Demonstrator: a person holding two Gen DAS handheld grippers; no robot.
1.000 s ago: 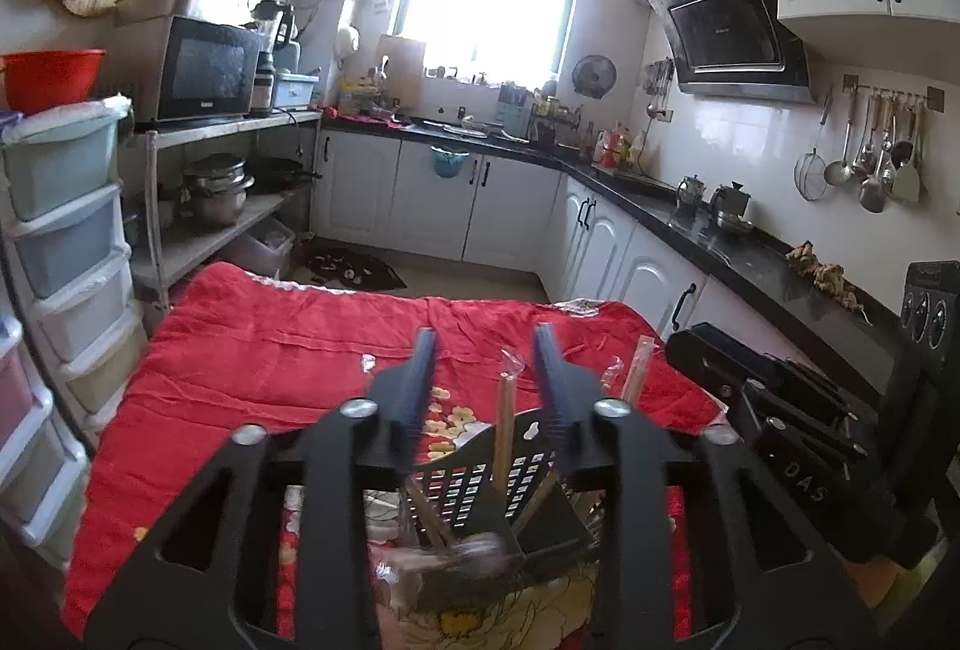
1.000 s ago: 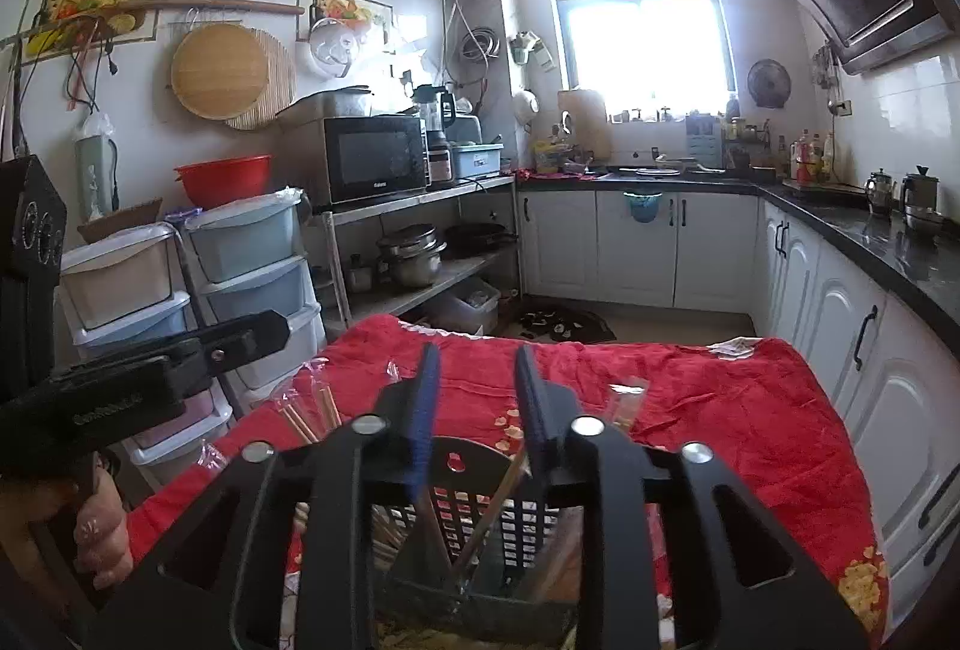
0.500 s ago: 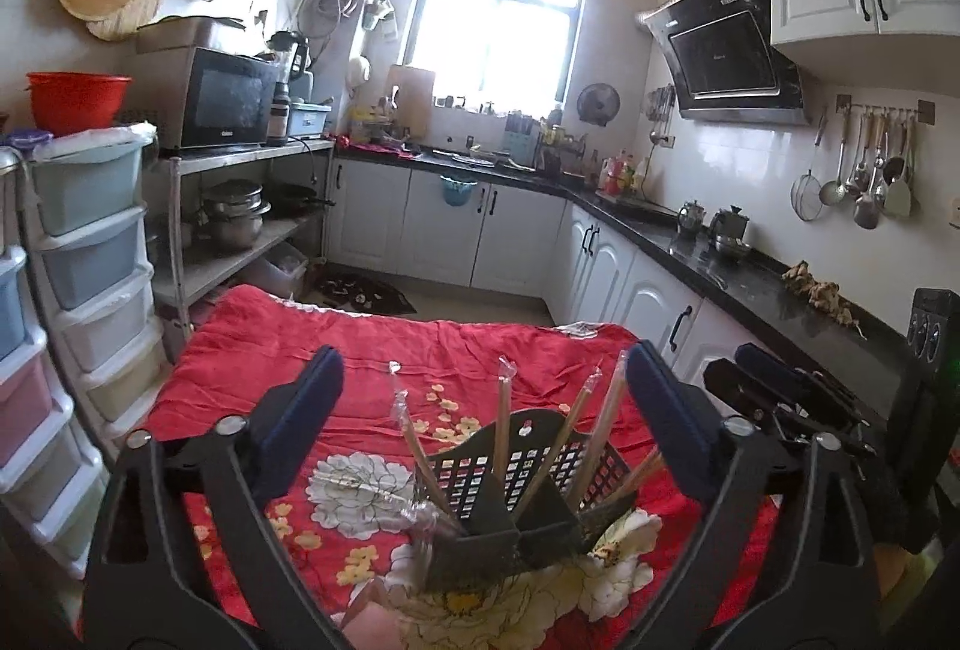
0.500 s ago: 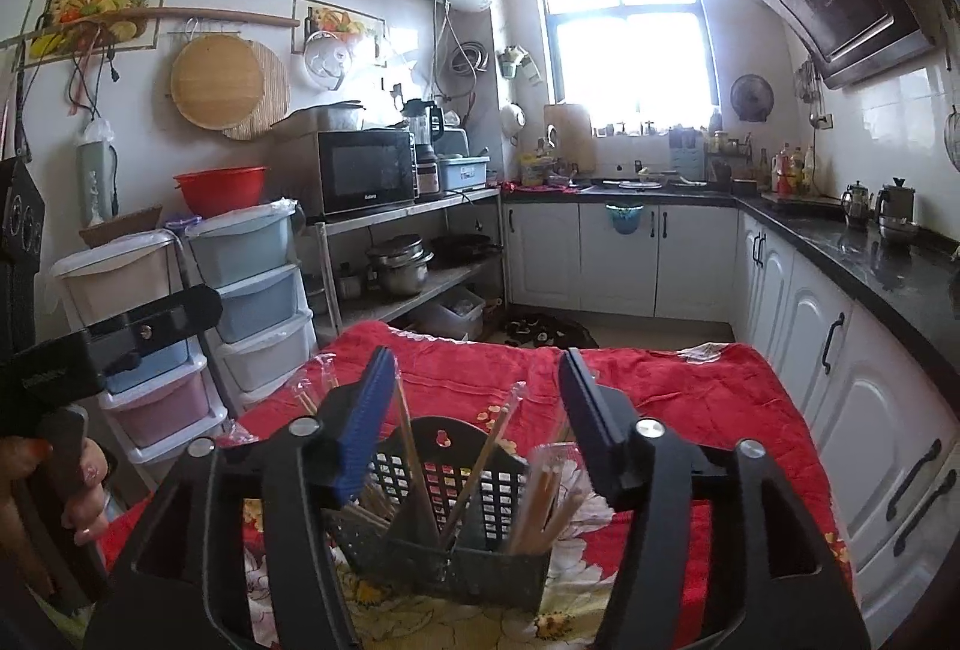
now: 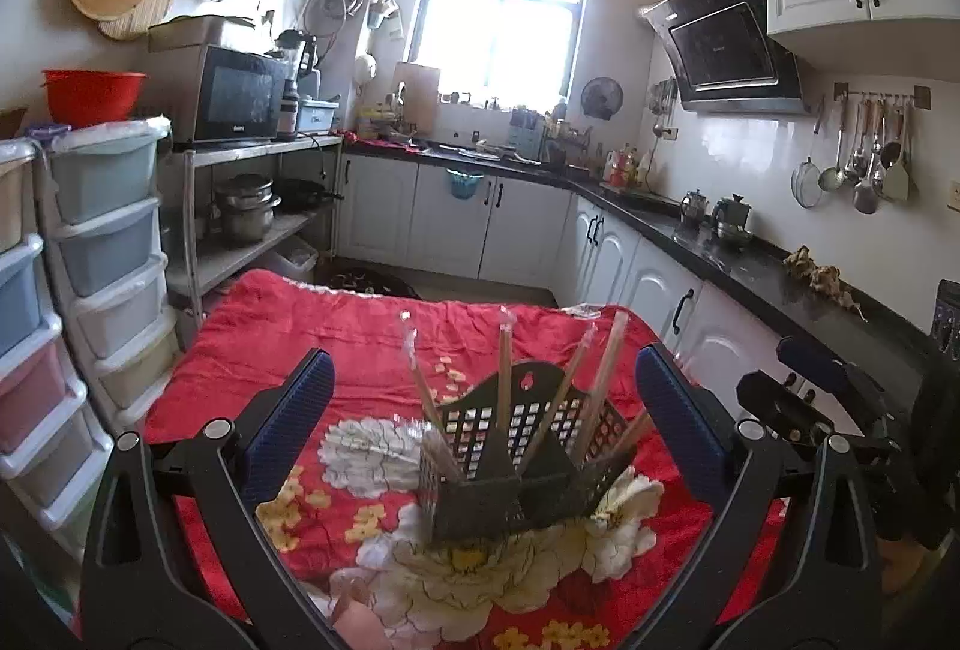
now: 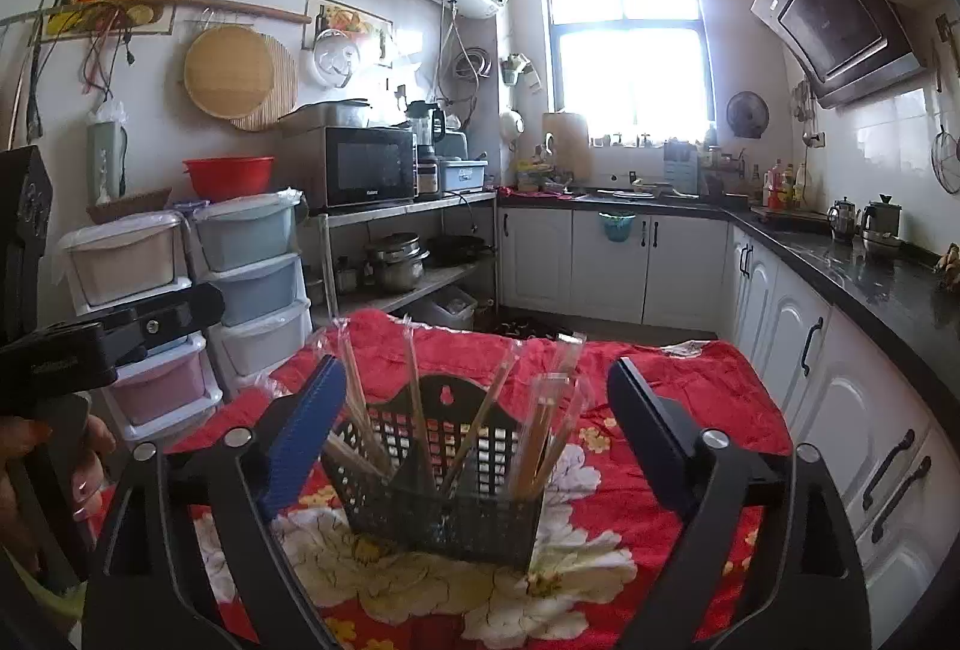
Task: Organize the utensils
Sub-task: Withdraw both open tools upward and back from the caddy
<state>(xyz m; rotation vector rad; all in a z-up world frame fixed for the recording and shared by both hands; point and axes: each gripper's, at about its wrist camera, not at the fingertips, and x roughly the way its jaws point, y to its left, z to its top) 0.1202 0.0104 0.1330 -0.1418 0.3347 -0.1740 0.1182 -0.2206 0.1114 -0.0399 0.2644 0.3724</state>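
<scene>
Both tools stand released and empty: the left tool (image 5: 483, 398) is spread wide, and the right tool (image 6: 474, 410) has its jaws opening, with nothing pressed between the pads of either. Nearest to each, framed between its blue pads but touching neither, is the dark slotted utensil basket (image 5: 522, 464), standing on the red flowered cloth (image 5: 336, 344) that covers the tabletop. Wrapped chopsticks (image 5: 504, 374) stick up out of it and fan outward at loose angles.

Judging the risks: the chopsticks lean freely, so a pad swinging past could catch a plastic sleeve and drag a pair out or tip the light basket. The soft, rumpled cloth gives a poor footing, which makes tipping likelier. In the right wrist view the left tool sits off to the left, near the basket, so the two could knock together if both close in at once. Beyond the basket the cloth is bare to its far edge.
</scene>
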